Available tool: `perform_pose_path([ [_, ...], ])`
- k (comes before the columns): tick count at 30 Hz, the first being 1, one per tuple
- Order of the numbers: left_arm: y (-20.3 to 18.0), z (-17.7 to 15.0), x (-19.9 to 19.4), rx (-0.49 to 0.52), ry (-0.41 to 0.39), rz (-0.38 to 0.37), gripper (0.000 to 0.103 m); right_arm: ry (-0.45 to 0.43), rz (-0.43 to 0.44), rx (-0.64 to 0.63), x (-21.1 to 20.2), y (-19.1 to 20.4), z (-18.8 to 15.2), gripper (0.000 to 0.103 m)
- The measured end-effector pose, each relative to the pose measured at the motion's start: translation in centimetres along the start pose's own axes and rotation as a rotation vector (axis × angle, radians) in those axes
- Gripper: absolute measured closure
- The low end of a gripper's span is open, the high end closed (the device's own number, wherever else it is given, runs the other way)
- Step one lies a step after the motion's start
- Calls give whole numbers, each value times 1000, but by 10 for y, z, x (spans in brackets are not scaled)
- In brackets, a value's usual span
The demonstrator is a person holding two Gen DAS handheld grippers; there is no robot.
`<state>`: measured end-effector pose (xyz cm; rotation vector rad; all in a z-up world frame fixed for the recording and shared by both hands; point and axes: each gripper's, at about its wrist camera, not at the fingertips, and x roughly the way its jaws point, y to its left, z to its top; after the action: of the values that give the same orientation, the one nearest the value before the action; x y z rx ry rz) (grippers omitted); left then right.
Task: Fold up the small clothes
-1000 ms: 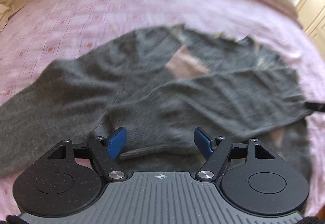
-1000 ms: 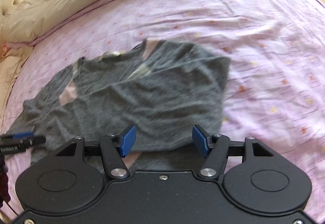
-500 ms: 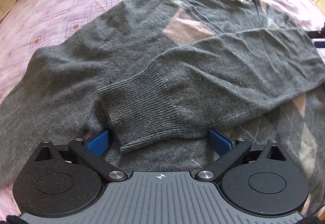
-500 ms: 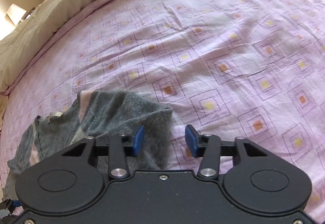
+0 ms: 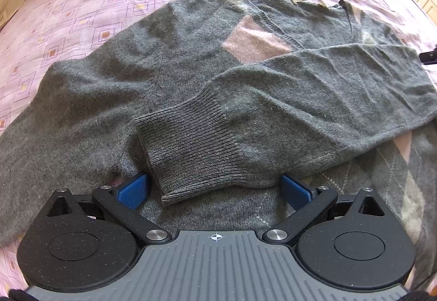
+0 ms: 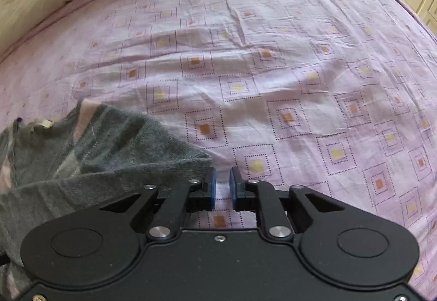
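Since half a second ago our right hand-held gripper (image 6: 221,186) has narrowed to a slim empty gap at the sweater's (image 5: 191,77) right edge; left hand-held gripper (image 5: 214,190) stands wide apart around the folded-over cuff (image 5: 191,148) on the bed (image 6: 273,55).

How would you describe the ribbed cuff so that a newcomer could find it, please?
On the pink patterned bedspread lies a grey sweater with one sleeve folded across its front. The cuff ends that sleeve, just ahead of the left gripper; its narrow ribbing sets it apart from the smooth knit around it.
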<state>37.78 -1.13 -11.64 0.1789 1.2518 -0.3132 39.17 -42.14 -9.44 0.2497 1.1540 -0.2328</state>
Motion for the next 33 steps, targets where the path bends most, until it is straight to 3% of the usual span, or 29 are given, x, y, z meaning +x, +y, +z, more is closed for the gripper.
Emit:
perform_pose_path([
  [4,0,1,0,1,0,1,1,-32,26,-41,-35,3,-31,43],
  [12,0,1,1,4,-2,0,1,7,7,-213,-63,39,-122,43],
  [17,0,2,1,6,1,0,1,-26,14,-194,-45,60,-117,42],
  [20,0,2,1,7,-1,0,1,-39,-44,-181,-33,61,-107,42],
  [22,0,1,0,10,-5,-1,1,-30,-124,-138,-27,47,-107,41],
  [23,0,1,0,10,-7,-1,1,-25,-138,-92,-27,33,-109,38],
  [24,0,0,0,11,-9,-1,1,-19,-137,-50,-27,22,-111,29],
  [27,0,-1,0,13,-16,0,1,7,-160,11,-32,-2,-122,27],
  [33,2,-2,-5,-2,-12,-22,1,-59,-76,66,-60,-14,-125,26],
])
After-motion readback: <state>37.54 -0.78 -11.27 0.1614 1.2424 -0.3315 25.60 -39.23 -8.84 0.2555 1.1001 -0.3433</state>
